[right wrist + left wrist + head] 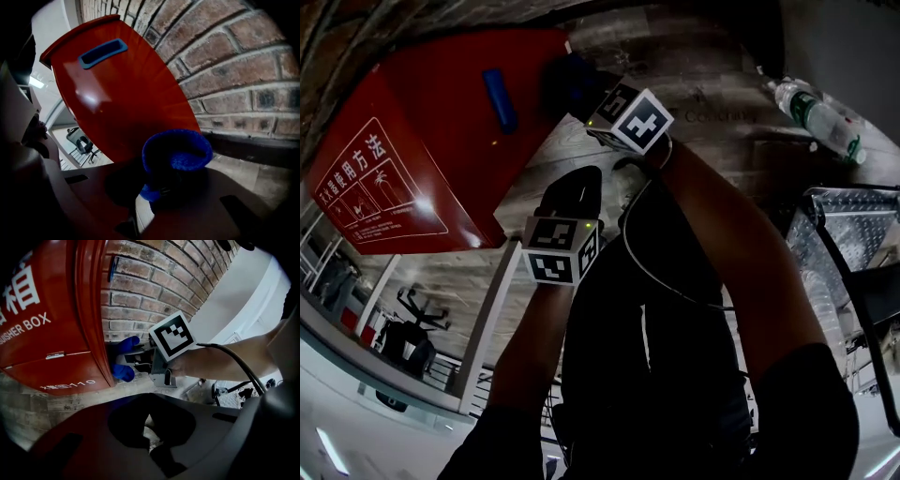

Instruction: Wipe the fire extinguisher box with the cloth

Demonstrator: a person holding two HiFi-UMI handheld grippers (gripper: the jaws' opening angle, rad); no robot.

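Observation:
The red fire extinguisher box (441,141) stands against a brick wall (154,287), with a blue recessed handle (499,98) in its side. My right gripper (581,94) is shut on a blue cloth (567,82) and holds it at the box's rear side edge, close to the wall. In the right gripper view the cloth (178,154) bulges out of the gripper (168,187), just in front of the red panel (126,98). My left gripper (572,192) hangs lower, apart from the box, dark jaws together and holding nothing. From the left gripper view (150,427) the cloth (125,344) touches the box (56,333).
A plastic bottle (816,117) lies on the floor at the right. Below it stands a metal tread-plate step frame (853,225). The brick wall runs right behind the box. White print and pictograms (380,192) cover the box's front.

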